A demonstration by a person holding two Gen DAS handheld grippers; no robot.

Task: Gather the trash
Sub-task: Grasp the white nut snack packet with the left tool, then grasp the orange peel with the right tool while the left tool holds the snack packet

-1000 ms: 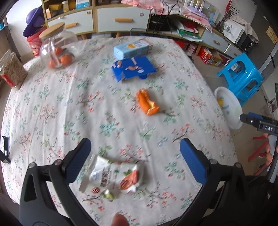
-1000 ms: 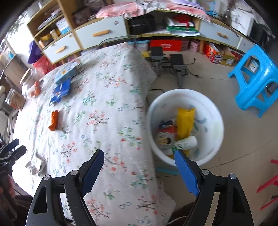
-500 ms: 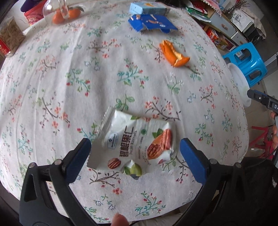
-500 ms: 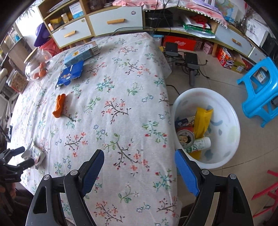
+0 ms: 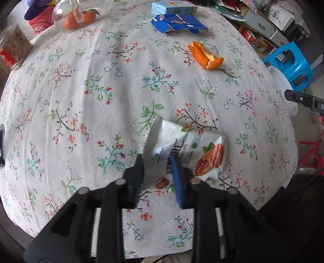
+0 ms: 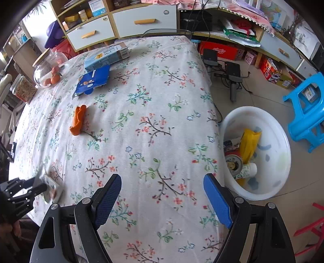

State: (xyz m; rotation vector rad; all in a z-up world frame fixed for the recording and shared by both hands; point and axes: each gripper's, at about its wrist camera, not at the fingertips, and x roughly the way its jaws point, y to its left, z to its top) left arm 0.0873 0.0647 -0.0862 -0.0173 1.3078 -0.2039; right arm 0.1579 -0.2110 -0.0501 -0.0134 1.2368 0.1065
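The white nut wrapper lies on the floral cloth of the worktop, near its front edge, with its near end raised between the blue pads of the left gripper. Those fingers are closing on it: the wrapper's lower corner sits in the narrow gap, creased upward, and the pads already meet its sides. In the right wrist view the same wrapper shows small and blurred at the cloth's left edge, at the tip of the left gripper.

Farther up the cloth lies a piece of orange peel, well apart from the wrapper. Beyond it a torn blue packet lies flat, touching a pale blue carton. At the far left corner stand a glass jar holding oranges and a clear container of grain.

The right gripper hovers over the right part of the cloth, its fingers spread wide with nothing between them. On the floor beside the worktop sits a white basin with a yellow bag, a can and a bottle inside. A blue stool stands just beyond it.
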